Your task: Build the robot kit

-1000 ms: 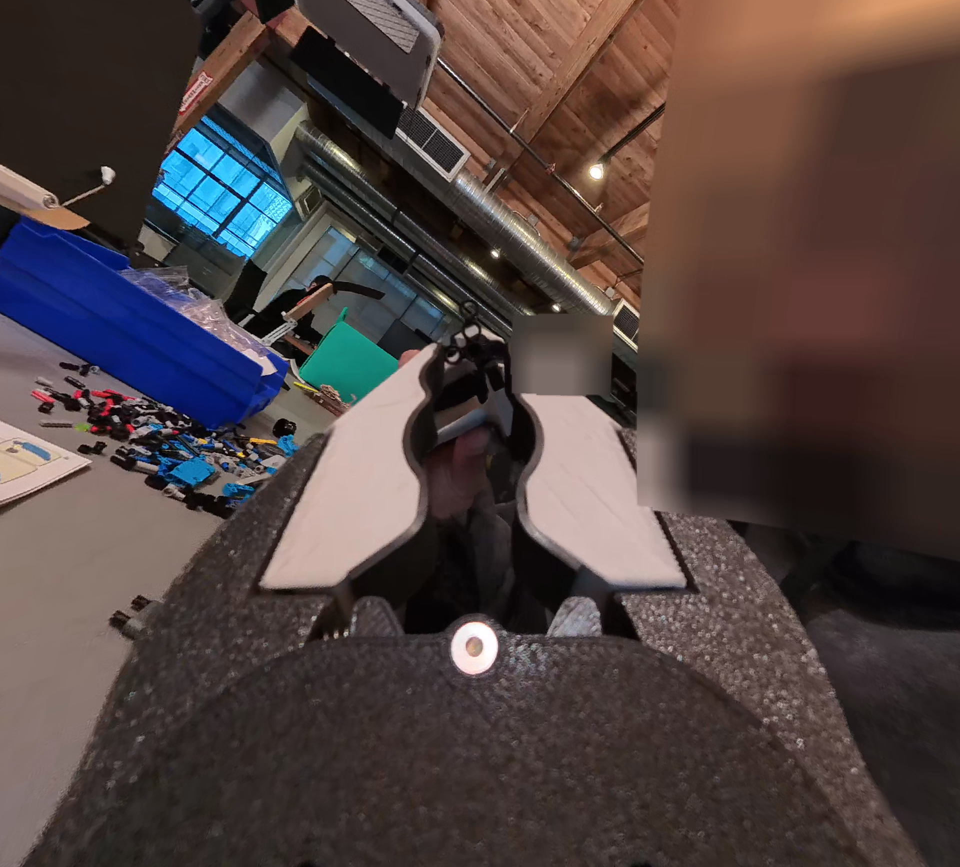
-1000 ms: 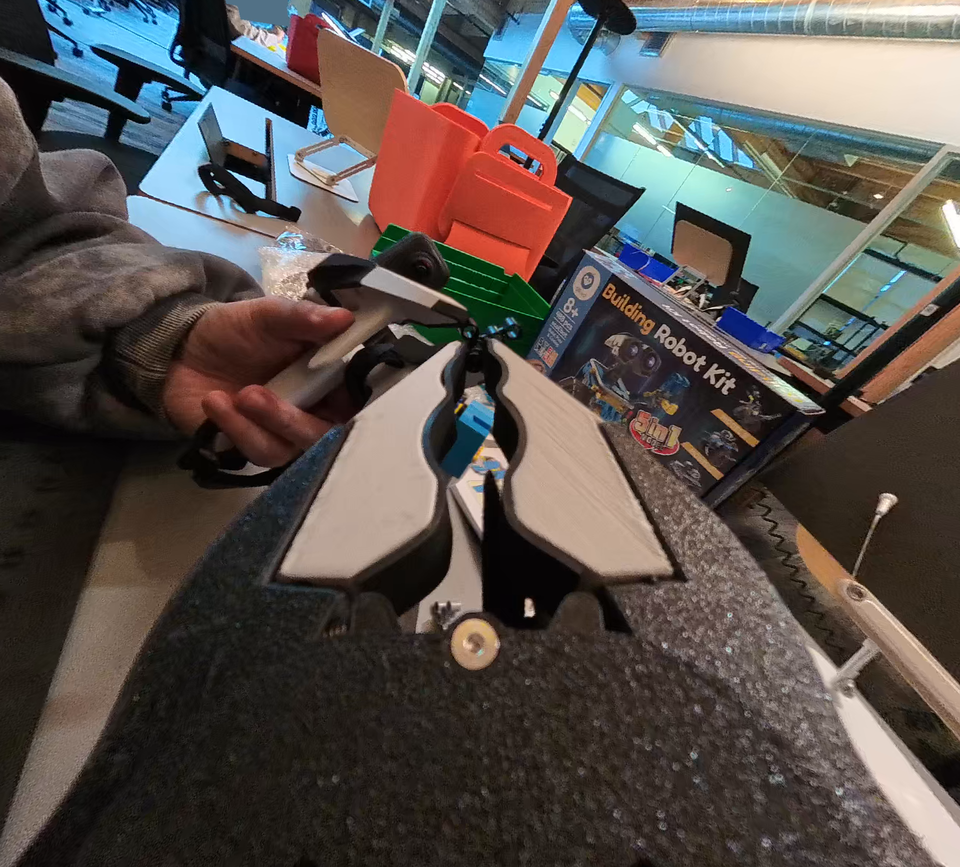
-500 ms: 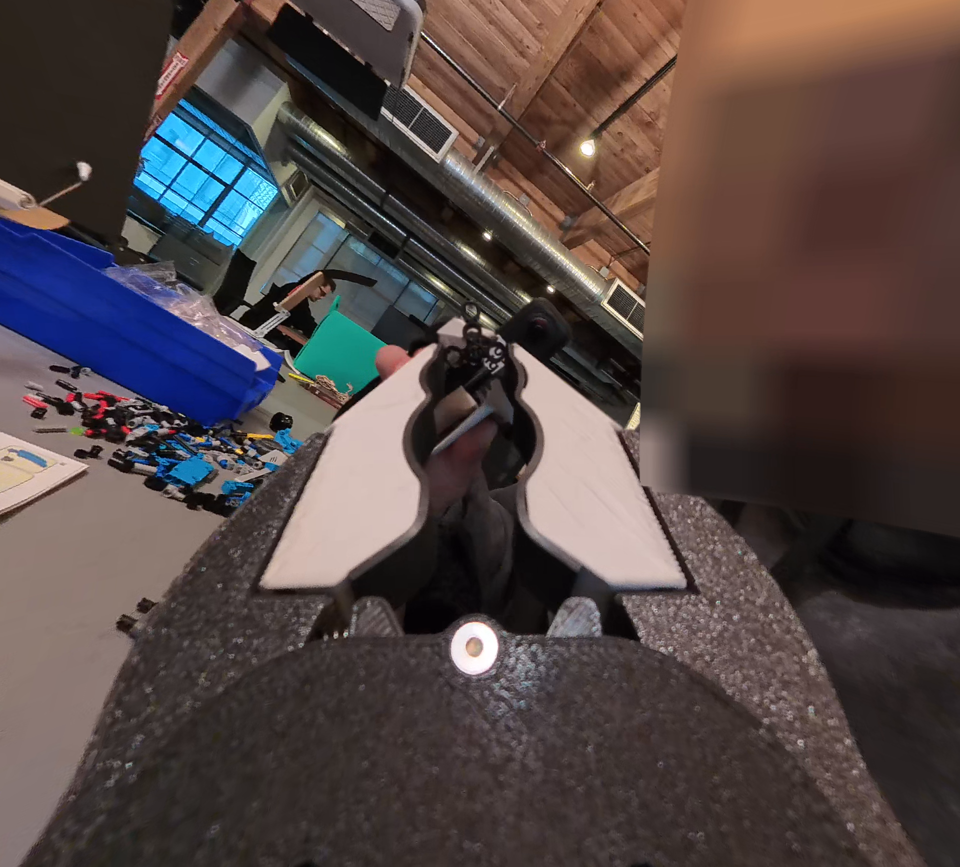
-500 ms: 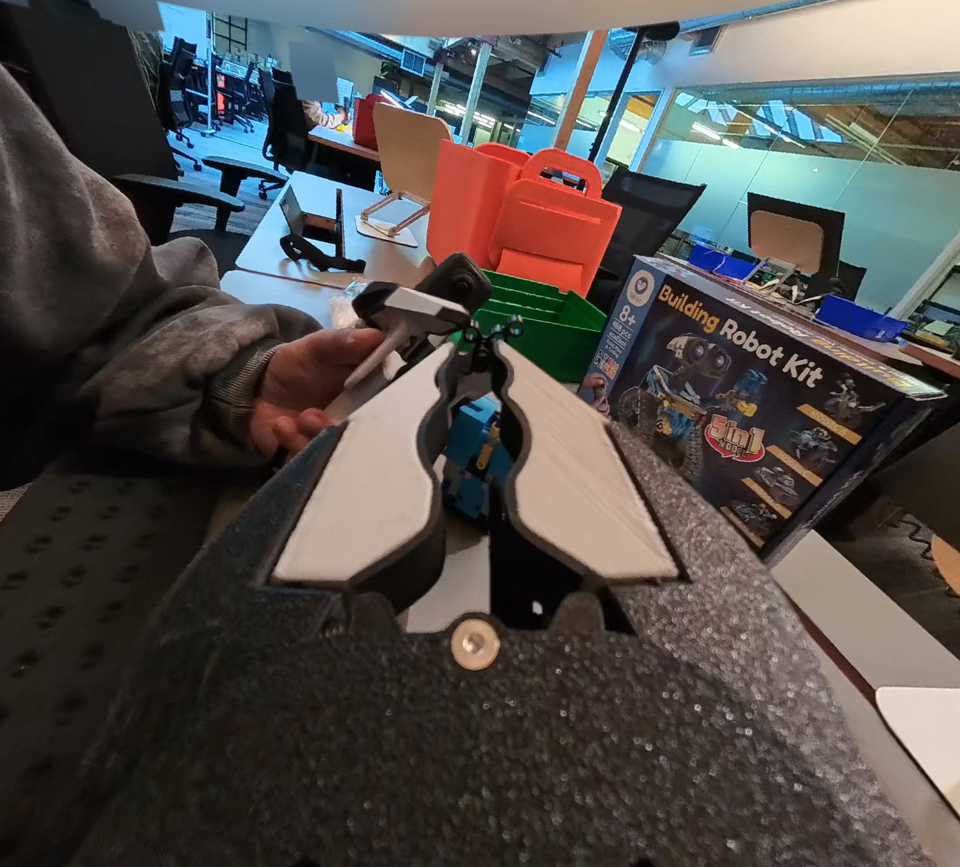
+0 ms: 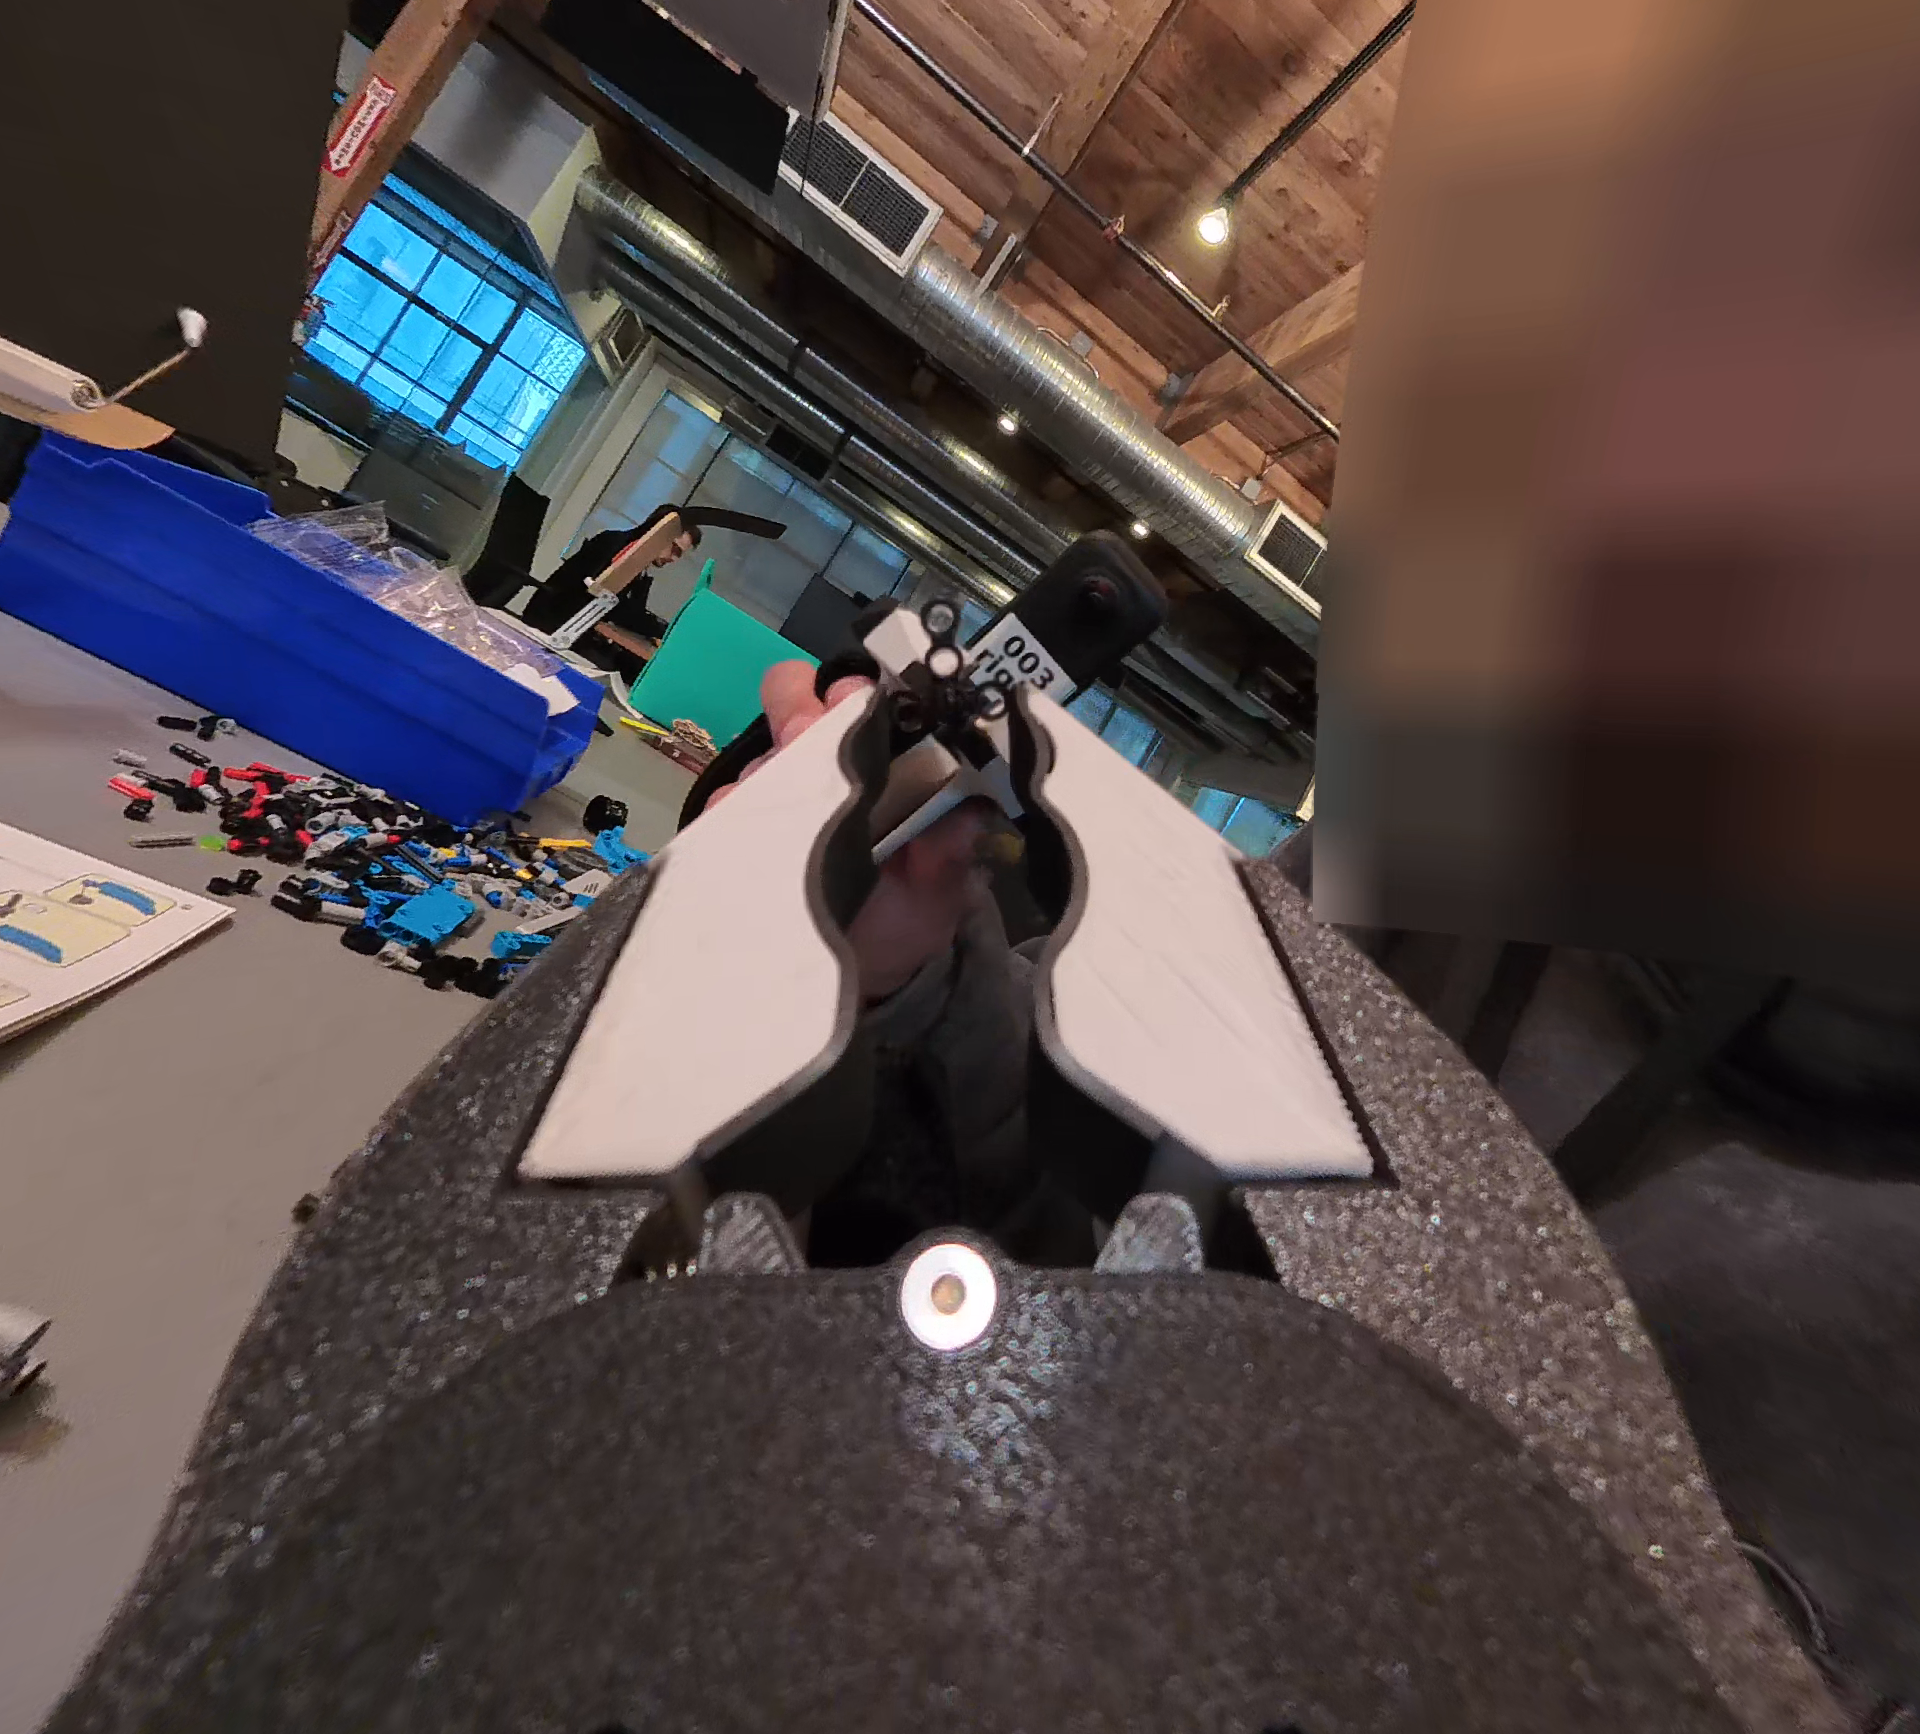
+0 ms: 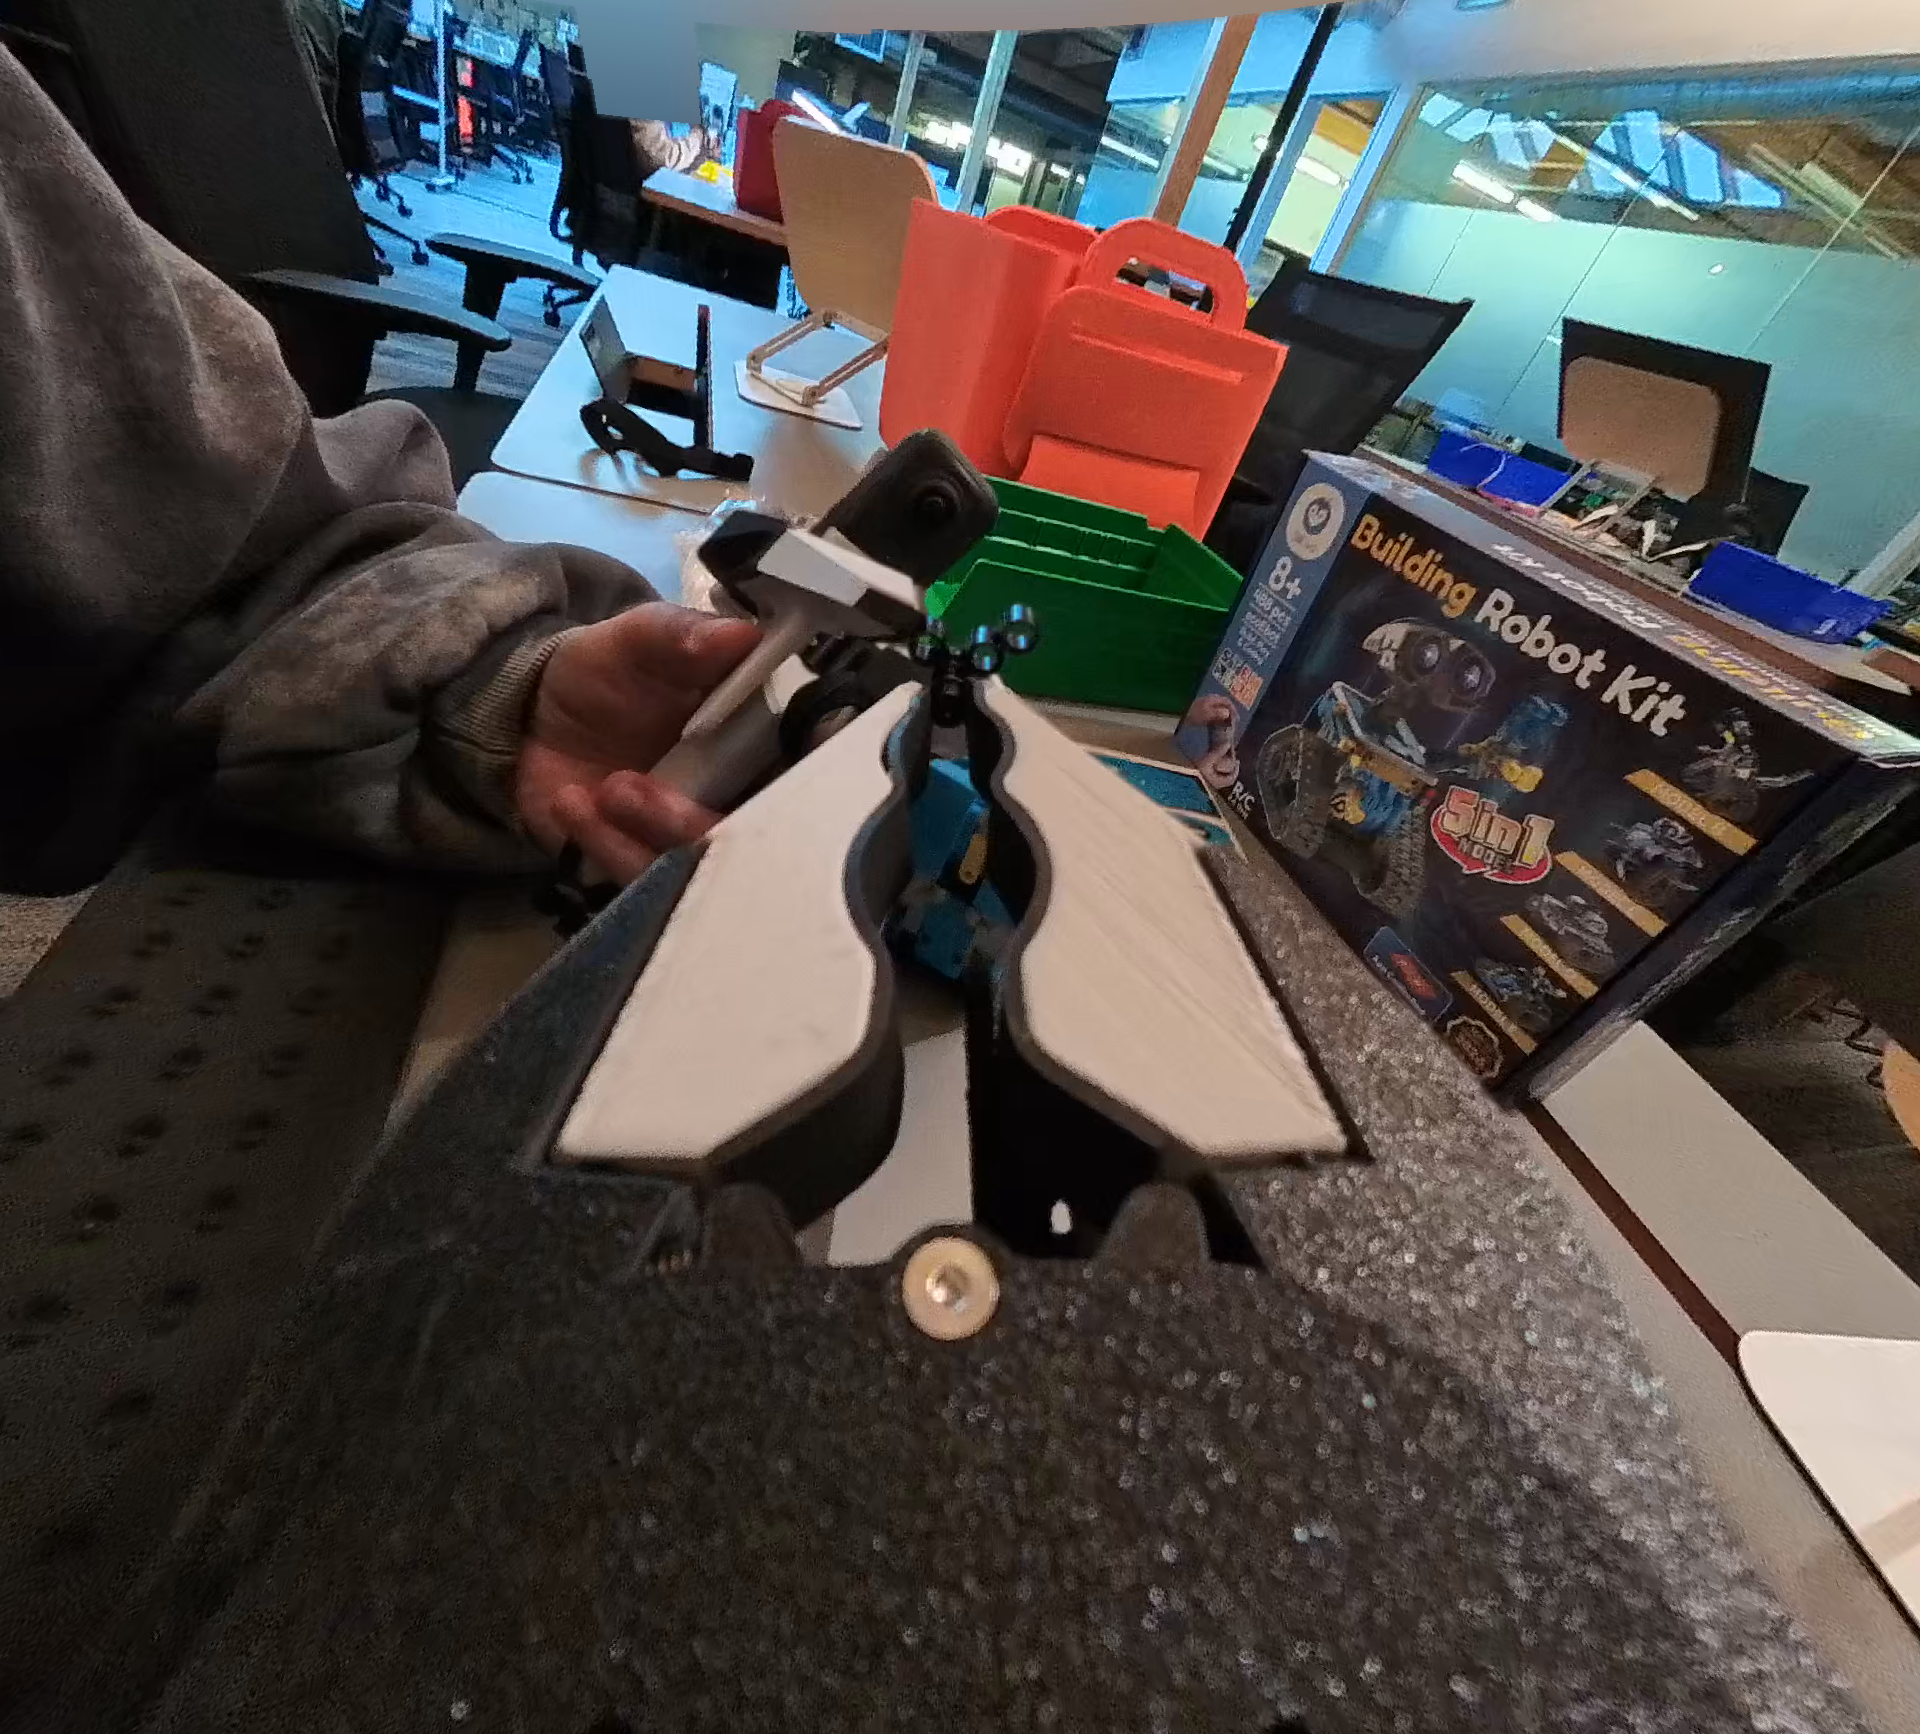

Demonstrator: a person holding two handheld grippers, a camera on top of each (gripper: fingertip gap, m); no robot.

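- I worked in a loft office with a timber ceiling, ducts and glass walls; the grey desk carried a blue bin, a scatter of small bricks, an instruction sheet, and on the other side a kit box, a green tray and orange cases.
- The left gripper had its jaws shut on a small black linkage of rings and pins, held up in the air, well above the desk.
- The right gripper likewise pinched that black linkage at its stem, both grippers meeting tip to tip.
- I judged the piece light, stiff, small and easy to pop apart, best held at the stem, below the rings.
- In the right view its stem ran along the jaws, with the ringed bar lying crosswise on top.
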